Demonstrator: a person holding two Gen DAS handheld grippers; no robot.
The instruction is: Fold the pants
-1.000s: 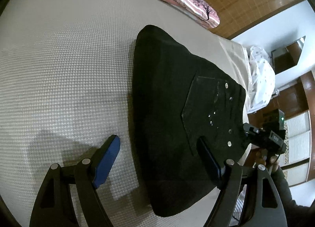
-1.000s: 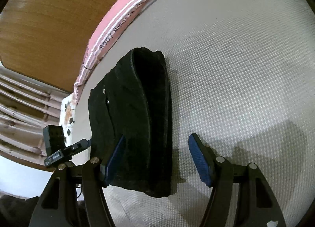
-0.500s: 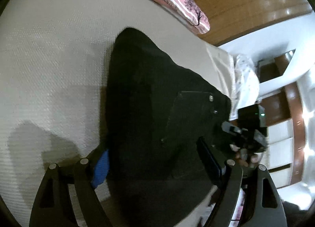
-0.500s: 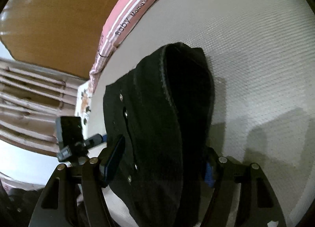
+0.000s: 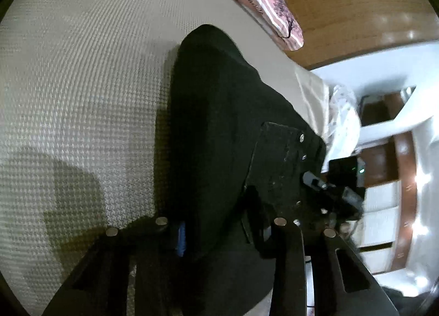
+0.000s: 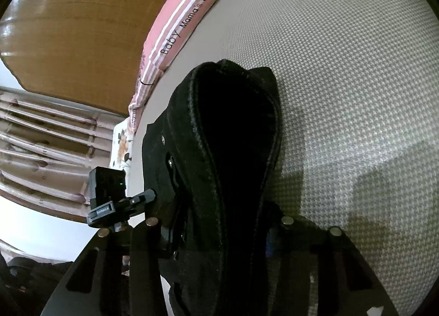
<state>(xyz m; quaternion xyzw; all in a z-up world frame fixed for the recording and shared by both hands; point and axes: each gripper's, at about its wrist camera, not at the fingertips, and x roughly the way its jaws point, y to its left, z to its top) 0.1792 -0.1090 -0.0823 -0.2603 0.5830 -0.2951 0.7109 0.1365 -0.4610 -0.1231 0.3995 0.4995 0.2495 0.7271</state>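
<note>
- As I look down the left gripper (image 5: 219, 231), its jaws have just been closing and now pinch the near edge of the black pants (image 5: 219, 129) — a sliver of blue pad (image 5: 181, 239) shows on the left, pressed against the cloth, and the other finger sits on top of the fabric beside the back pocket (image 5: 277, 168).
- On my other side the right gripper (image 6: 219, 231) has also just been closing; its jaws stand part-way in, clamped on the thick folded bundle, with cloth filling the whole gap between them.
- From the right wrist view I see only a small strip of the blue pad (image 6: 270, 242) at the right edge of the fabric; the left finger (image 6: 167, 233) is dark against the cloth.
- Where the pants lie: folded into a narrow dark stack on the pale woven bed cover (image 5: 82, 83), running away from both sets of jaws toward the pink striped pillow (image 6: 181, 25) at the wooden headboard (image 6: 71, 28).
- Their near end bunches up between the fingers — the far end rests flat on the cover.
- Each wrist view shows the other gripper at the opposite corner of the same near edge.
</note>
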